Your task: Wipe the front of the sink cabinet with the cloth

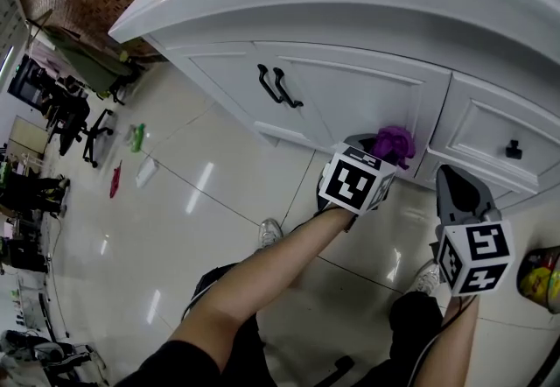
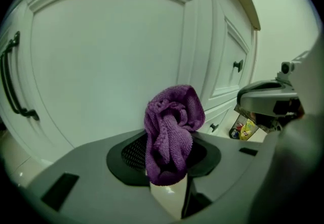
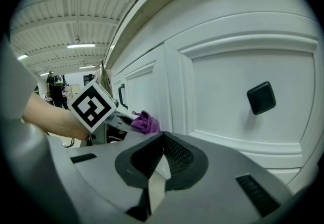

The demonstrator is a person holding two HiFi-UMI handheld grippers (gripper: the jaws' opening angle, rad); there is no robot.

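The white sink cabinet [image 1: 350, 87] has two doors with black bar handles [image 1: 280, 86] and a drawer with a black knob [image 1: 514, 149]. My left gripper [image 1: 374, 151] is shut on a bunched purple cloth [image 1: 395, 143], held low by the right door's edge. In the left gripper view the cloth [image 2: 171, 124] sticks up from the shut jaws in front of the door panel [image 2: 106, 61]; I cannot tell whether it touches. My right gripper [image 1: 453, 179] is shut and empty, right of the left one, facing the drawer knob [image 3: 261, 98]. It also sees the cloth [image 3: 146, 122].
Glossy tiled floor [image 1: 175, 201] lies below, with the person's legs and shoes [image 1: 269, 232] under the grippers. A yellow packet [image 1: 538, 276] sits by the cabinet's right foot. Small coloured items [image 1: 136, 137] and office chairs [image 1: 74, 118] are far left.
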